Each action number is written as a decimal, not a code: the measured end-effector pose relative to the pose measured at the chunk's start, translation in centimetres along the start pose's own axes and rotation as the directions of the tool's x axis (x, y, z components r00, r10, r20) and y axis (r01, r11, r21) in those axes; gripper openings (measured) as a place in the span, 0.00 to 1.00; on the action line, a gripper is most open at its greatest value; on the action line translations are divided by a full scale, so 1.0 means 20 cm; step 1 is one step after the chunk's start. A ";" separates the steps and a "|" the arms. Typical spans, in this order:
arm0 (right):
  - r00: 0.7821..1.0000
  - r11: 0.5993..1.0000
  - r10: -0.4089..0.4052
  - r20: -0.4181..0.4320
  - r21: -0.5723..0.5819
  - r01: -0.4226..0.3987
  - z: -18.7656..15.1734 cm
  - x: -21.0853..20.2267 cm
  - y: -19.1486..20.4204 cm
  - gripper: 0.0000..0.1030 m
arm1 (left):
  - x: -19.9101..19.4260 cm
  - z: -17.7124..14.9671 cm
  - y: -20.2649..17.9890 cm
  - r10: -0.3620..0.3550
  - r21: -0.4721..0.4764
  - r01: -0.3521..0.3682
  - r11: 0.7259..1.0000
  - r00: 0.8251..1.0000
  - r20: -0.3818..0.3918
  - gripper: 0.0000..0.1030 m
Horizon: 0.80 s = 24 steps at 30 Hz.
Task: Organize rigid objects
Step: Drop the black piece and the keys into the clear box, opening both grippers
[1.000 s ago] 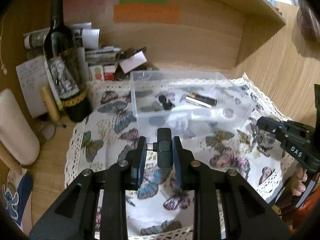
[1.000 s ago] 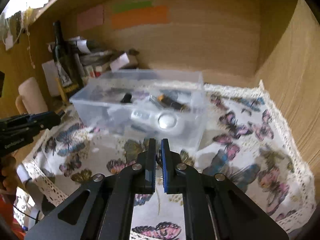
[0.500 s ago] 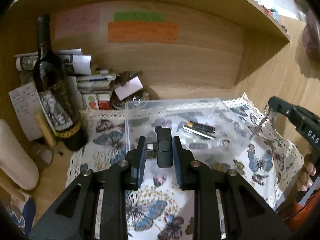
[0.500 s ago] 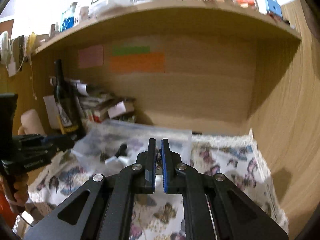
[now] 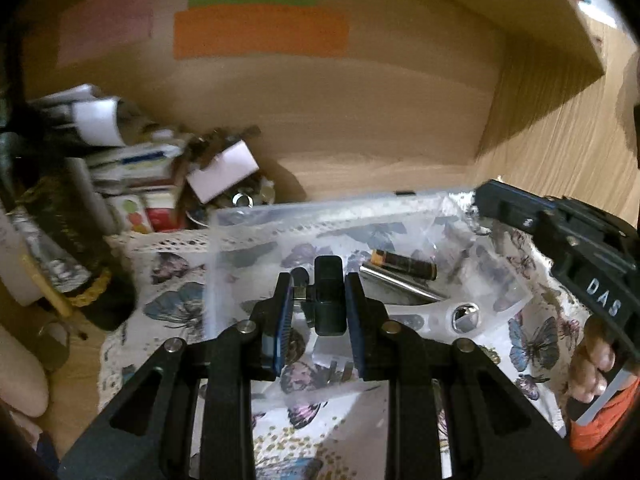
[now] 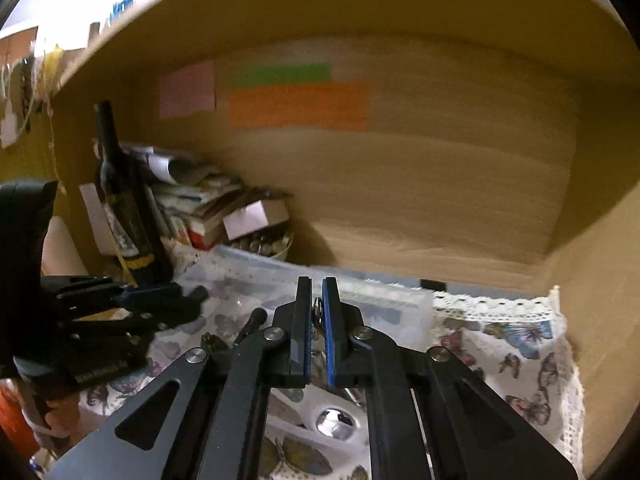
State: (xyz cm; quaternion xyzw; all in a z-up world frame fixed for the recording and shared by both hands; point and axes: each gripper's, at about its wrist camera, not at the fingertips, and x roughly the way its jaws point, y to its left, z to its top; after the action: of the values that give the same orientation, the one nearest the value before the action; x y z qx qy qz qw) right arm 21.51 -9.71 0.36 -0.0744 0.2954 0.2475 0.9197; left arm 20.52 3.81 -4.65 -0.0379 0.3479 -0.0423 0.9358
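My left gripper (image 5: 316, 280) is shut on a small black adapter with a metal plug (image 5: 329, 296), held above the clear plastic box (image 5: 256, 216). The box holds a battery (image 5: 404, 266), a metal rod (image 5: 400, 286), a white device with a chrome button (image 5: 464, 316) and a small black piece (image 5: 300, 274). My right gripper (image 6: 316, 292) is shut on a thin metal piece (image 6: 318, 312), over the same box (image 6: 400, 304). The right gripper also shows at the right of the left wrist view (image 5: 560, 240).
A dark wine bottle (image 6: 124, 208) stands at the left beside stacked papers and small boxes (image 6: 208, 204). A butterfly-print cloth (image 6: 520, 344) covers the desk. Wooden walls close the back and right. A shelf runs overhead.
Both grippers moved forward and lower over the clear box, keeping their loads. The box now fills more of both views.
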 end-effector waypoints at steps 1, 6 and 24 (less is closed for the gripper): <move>1.000 1.000 0.006 -0.010 0.001 -0.006 0.00 0.02 0.00 0.04 | 0.03 0.00 0.00 -0.005 0.001 0.005 1.000 1.000 -0.012 0.24; 0.996 0.998 0.056 -0.076 0.024 -0.054 -0.04 0.15 -0.03 0.04 | 0.16 0.01 -0.03 -0.046 -0.005 0.045 0.999 0.997 -0.066 0.24; 0.999 0.999 0.014 -0.045 0.033 -0.013 -0.02 0.00 -0.07 0.23 | -0.02 0.01 -0.03 -0.040 0.001 0.040 0.999 0.999 0.005 0.30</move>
State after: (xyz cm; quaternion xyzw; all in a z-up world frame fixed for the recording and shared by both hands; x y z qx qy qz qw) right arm 22.08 -11.10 0.08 -0.0630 0.3204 0.2472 0.9123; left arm 20.28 3.18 -4.08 -0.0445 0.3448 -0.0611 0.9356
